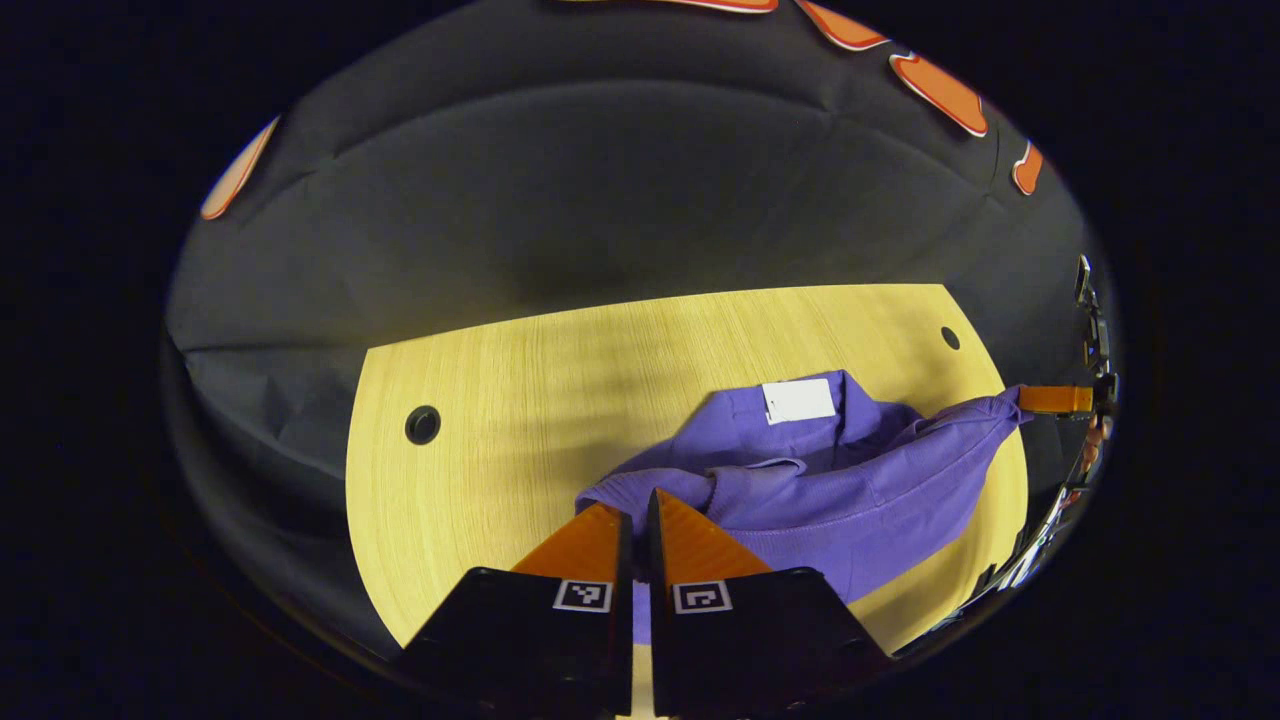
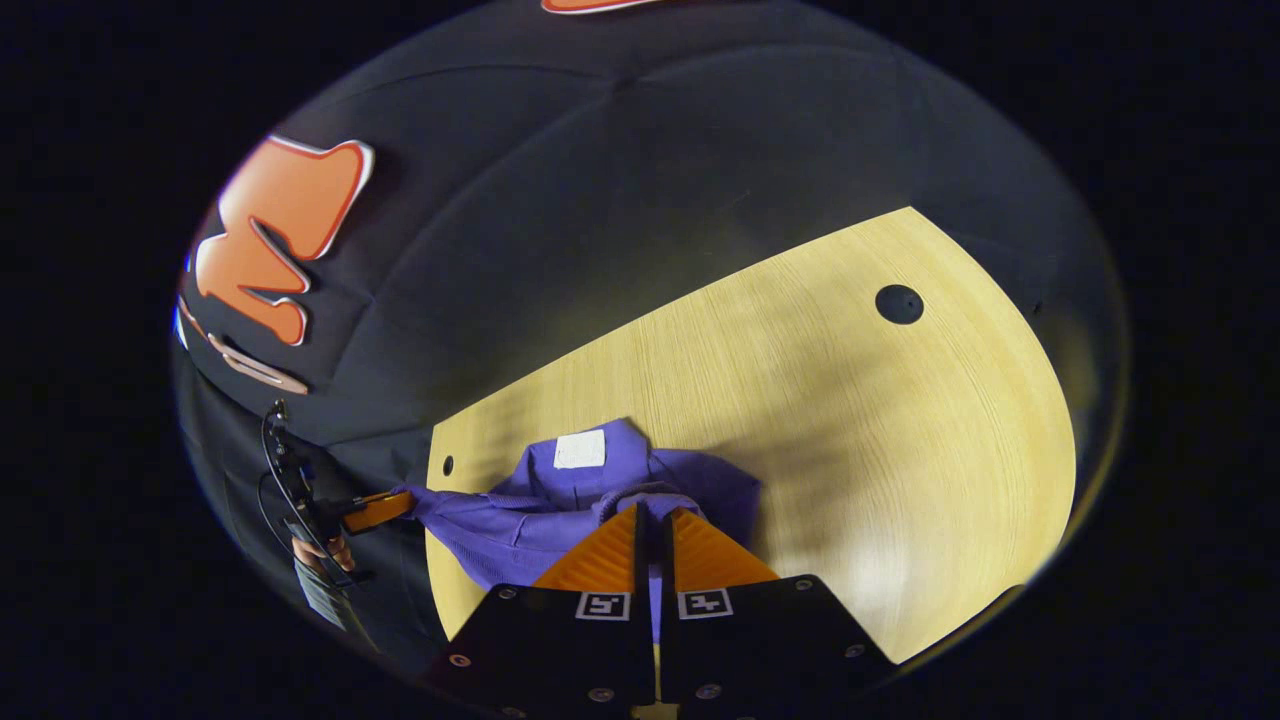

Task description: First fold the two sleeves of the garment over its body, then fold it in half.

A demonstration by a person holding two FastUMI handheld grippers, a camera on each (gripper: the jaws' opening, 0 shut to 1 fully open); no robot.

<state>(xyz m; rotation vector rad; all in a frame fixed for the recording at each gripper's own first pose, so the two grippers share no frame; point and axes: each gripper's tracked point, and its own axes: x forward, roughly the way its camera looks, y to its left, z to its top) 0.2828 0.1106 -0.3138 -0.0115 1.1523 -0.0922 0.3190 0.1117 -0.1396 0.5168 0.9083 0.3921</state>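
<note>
Big pale wooden desk [image 1: 480, 400] fills the lower half of the left gripper view, a round cable hole [image 1: 422, 425] out at nine o'clock and a second hole [image 1: 950, 338] up at two o'clock. Across it sprawls the purple garment [image 1: 830, 500], bunched just right of centre, a white label [image 1: 798, 401] showing at its twelve o'clock edge.

Left gripper [image 1: 640, 500] sits at six o'clock, jaws drawn almost together with only a thin slit between them, and a fold of purple cloth caught at their tips. Over at three o'clock the right gripper [image 1: 1055, 399] has a corner of the garment pulled out taut, lifted off the desk edge.

Switch to the right gripper view: the desk [image 2: 850, 420] sweeps off toward three o'clock, the garment [image 2: 560, 500] heaped at six. The right gripper [image 2: 652, 515] has its jaws nearly closed too, purple fabric pinched between the tips. At nine o'clock the left gripper [image 2: 378, 510] tugs a stretched corner, with a hand [image 2: 322, 553] holding it just below.
</note>
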